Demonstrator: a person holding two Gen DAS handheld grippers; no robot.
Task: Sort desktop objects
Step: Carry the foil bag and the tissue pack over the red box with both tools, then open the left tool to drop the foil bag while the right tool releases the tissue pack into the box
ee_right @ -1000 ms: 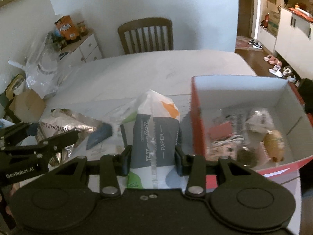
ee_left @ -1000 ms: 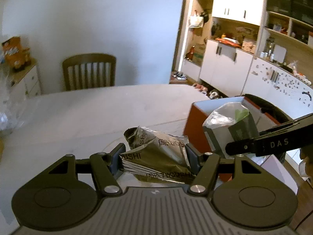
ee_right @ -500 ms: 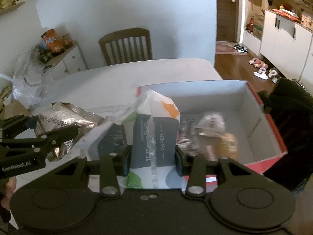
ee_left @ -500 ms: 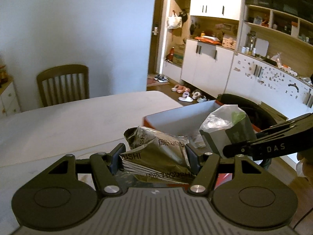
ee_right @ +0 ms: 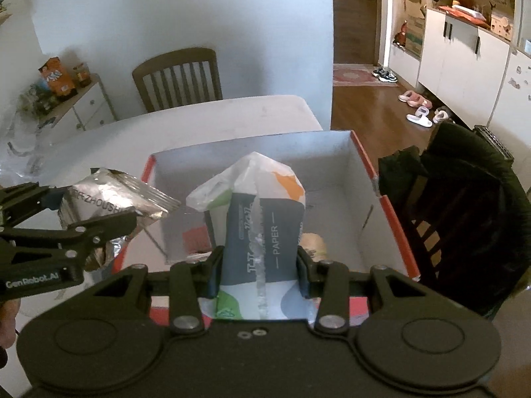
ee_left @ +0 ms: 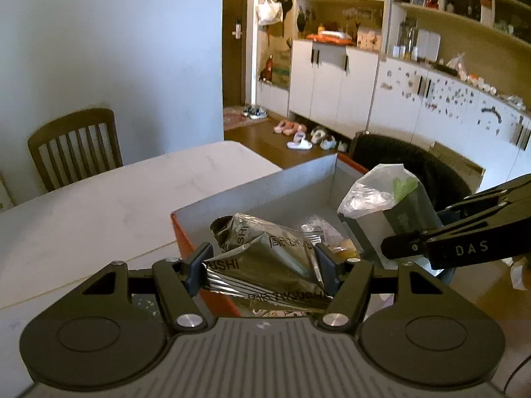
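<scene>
Left gripper (ee_left: 264,267) is clamped on a crinkled silver foil packet (ee_left: 265,255) with dark lettering, held above the left wall of the box (ee_right: 147,174); the packet's creased, reflective end (ee_right: 113,195) projects over that wall. The box is rectangular card, red outside, grey inside, open-topped, resting on the pale smooth counter (ee_right: 212,122); small wrapped items (ee_right: 312,242) lie on its floor, partly hidden. Right gripper (ee_right: 259,273) is closed on a soft plastic tissue pack (ee_right: 262,229), grey with white, green and orange patches, upright over the box's near edge. A slatted wooden chair (ee_right: 177,78) stands at the counter's far side; a chair draped in dark cloth (ee_right: 464,205) stands close beside the box's right wall; bare counter lies beyond the box.
</scene>
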